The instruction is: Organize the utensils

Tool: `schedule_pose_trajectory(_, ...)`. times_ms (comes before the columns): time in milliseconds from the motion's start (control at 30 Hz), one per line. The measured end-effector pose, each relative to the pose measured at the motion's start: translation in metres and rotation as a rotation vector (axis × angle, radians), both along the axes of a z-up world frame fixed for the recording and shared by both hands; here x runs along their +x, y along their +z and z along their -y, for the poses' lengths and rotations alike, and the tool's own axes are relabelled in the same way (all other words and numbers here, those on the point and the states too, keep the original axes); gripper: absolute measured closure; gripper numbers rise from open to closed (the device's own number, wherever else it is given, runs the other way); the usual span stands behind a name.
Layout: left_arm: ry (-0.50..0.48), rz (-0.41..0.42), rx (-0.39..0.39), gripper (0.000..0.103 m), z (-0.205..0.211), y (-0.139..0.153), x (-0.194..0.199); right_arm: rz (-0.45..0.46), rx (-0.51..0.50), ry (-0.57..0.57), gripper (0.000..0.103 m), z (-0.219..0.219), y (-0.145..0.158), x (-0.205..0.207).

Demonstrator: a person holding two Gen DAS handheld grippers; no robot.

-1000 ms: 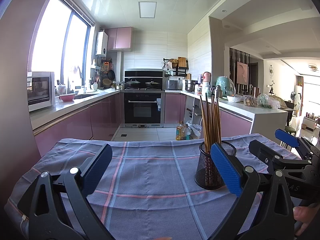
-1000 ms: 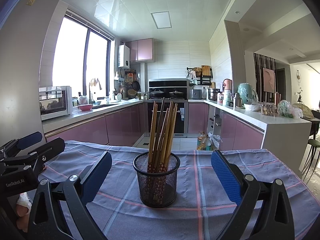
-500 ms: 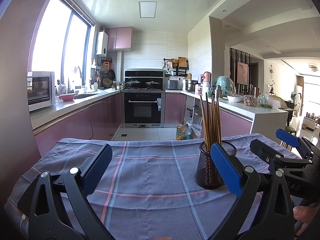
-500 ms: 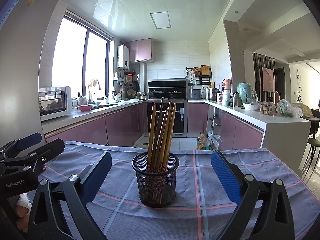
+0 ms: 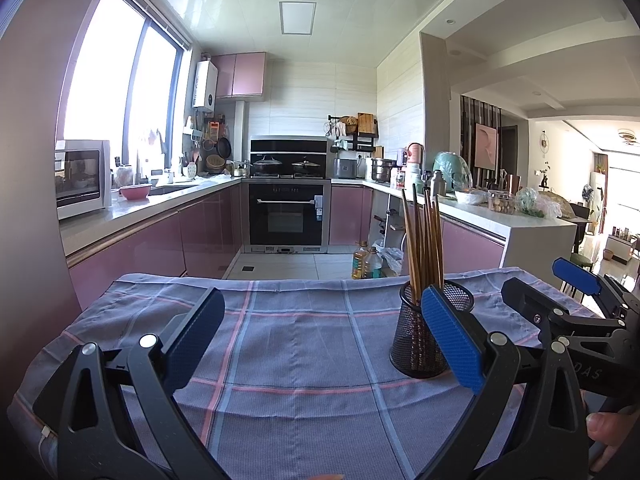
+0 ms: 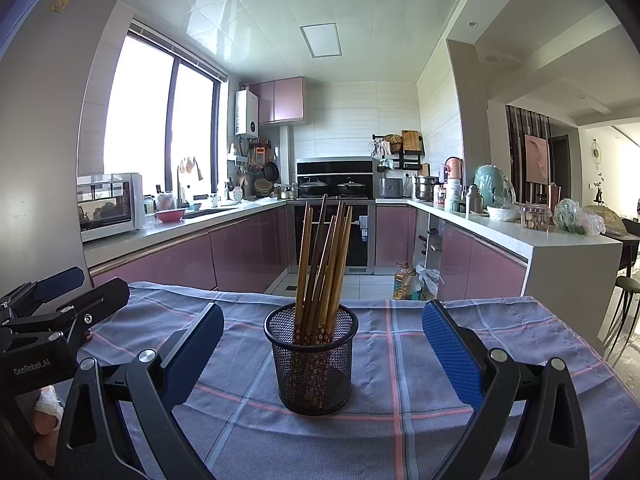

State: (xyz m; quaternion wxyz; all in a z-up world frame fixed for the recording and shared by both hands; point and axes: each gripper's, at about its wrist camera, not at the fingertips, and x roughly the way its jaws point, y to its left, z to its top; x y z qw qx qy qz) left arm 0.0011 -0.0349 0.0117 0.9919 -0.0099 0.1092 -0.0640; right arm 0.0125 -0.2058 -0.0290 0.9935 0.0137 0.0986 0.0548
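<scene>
A black mesh cup (image 6: 312, 364) stands upright on the checked cloth (image 6: 432, 360), holding several brown chopsticks (image 6: 320, 268). My right gripper (image 6: 322, 356) is open, its blue pads wide apart on either side of the cup and short of it, nothing between them. In the left wrist view the same cup (image 5: 416, 340) with chopsticks (image 5: 424, 240) sits to the right, partly behind the right pad. My left gripper (image 5: 320, 340) is open and empty above bare cloth (image 5: 304, 336). Each view shows the other gripper at its edge: the right gripper (image 5: 568, 292), the left gripper (image 6: 72, 292).
The cloth-covered table ends at a far edge (image 5: 304, 280) before the kitchen floor. Pink cabinets and counters (image 5: 160, 236) line both sides, an oven (image 5: 288, 216) at the back. Oil bottles (image 5: 366, 264) stand on the floor. A person's fingers (image 5: 608, 432) hold the right gripper's handle.
Almost nothing differs: the right wrist view has shifted very slightly, the cup a touch left. Both grippers stay open and empty.
</scene>
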Motion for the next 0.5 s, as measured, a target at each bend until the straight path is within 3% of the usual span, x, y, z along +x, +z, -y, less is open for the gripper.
schedule_pose_trajectory(233, 0.018, 0.002, 0.008, 0.006, 0.002, -0.001, 0.001, -0.002, -0.008, 0.001, 0.007, 0.000, -0.001, 0.000)
schedule_pose_trajectory(333, 0.006, -0.037, 0.003, 0.006, 0.002, -0.004, 0.007, -0.022, -0.014, -0.005, 0.007, 0.007, -0.004, 0.003)
schedule_pose_trajectory(500, 0.024, -0.144, 0.016, 0.006, -0.009, -0.016, 0.030, -0.209, -0.059, -0.109, 0.007, 0.050, -0.022, 0.034)
